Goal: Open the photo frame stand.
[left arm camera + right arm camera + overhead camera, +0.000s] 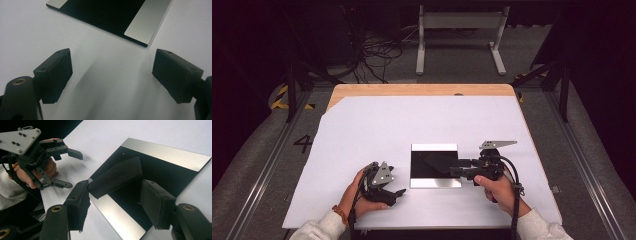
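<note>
A square black plate (435,166) with silver bands along two edges lies flat on the white sheet. A dark cloth-like strip (117,176) rests slanted on it. My right gripper (458,171) reaches over the plate's right edge. Its jaws stand apart, and in the right gripper view (116,188) the strip's near end lies just beside the left jaw, not pinched. My left gripper (395,181) sits on the sheet just left of the plate, open and empty. In the left gripper view (112,72) the plate's corner (140,35) lies ahead of the jaws.
The white sheet (412,120) covers a wooden table with a bare strip at the far edge. Dark floor, cables and a white frame lie beyond. The left gripper (76,170) and the hand holding it appear at the upper left of the right gripper view.
</note>
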